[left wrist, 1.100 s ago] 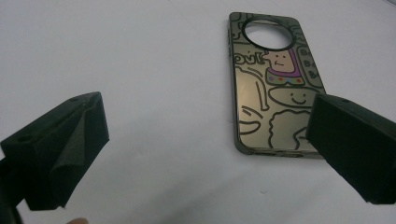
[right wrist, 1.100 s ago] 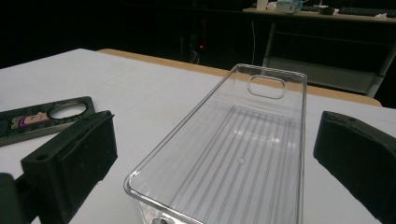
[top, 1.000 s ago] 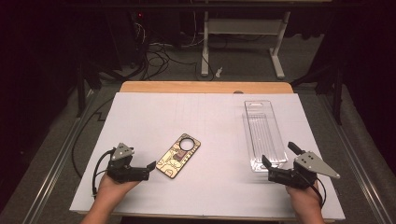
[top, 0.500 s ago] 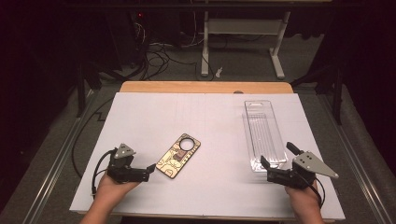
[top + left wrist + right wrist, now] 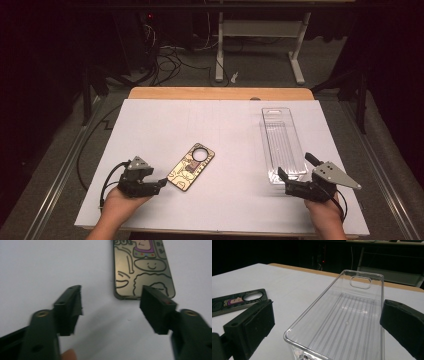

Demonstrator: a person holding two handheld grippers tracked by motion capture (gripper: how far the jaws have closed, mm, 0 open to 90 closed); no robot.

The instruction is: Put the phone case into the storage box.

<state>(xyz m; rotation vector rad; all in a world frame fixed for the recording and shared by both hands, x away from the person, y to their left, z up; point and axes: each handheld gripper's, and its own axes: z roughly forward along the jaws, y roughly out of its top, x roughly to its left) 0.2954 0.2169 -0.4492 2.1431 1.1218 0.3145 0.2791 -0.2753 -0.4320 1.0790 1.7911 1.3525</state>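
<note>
Both left gripper (image 5: pixel 111 305) jaws apart, just closing, phone case (image 5: pixel 142 270) just beyond them.

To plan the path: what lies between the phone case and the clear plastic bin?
Only bare white table between phone case and clear plastic bin, in the high view.

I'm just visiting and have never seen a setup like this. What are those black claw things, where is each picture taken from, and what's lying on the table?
Those are hand-held tools: a person grips a two-jaw gripper in each hand, the left gripper and the right gripper. One camera looks down from above; the other two ride on the grippers and look along their black jaws. On the white table lie a phone case with cartoon drawings and a clear plastic tray. Nothing is held. The left jaws have just been closing partway, with nothing between them, just short of the case's end. The right jaws stand open either side of the tray's near end.
</note>
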